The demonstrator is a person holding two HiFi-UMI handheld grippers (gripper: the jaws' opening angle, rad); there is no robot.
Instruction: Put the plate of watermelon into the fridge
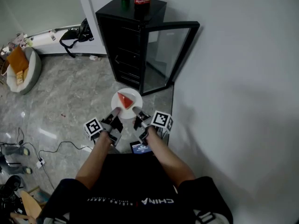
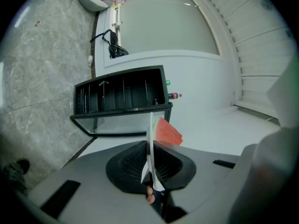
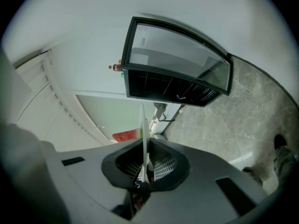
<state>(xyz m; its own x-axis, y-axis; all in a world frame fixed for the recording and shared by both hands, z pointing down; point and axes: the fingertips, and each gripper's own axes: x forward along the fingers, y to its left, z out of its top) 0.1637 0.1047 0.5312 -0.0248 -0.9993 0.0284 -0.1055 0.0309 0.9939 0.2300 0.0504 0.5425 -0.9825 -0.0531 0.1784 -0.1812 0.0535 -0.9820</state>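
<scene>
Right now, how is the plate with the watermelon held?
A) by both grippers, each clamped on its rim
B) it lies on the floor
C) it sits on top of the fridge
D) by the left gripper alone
A: the left gripper and the right gripper each pinch the near rim of the plate, in the air before the open fridge.

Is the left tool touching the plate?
Touching: the left gripper view shows the left tool clamped on the rim of the plate.

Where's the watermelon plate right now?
In the head view, the round white plate with its red watermelon wedge is clamped by the left gripper and right gripper, just short of the open black fridge.
</scene>
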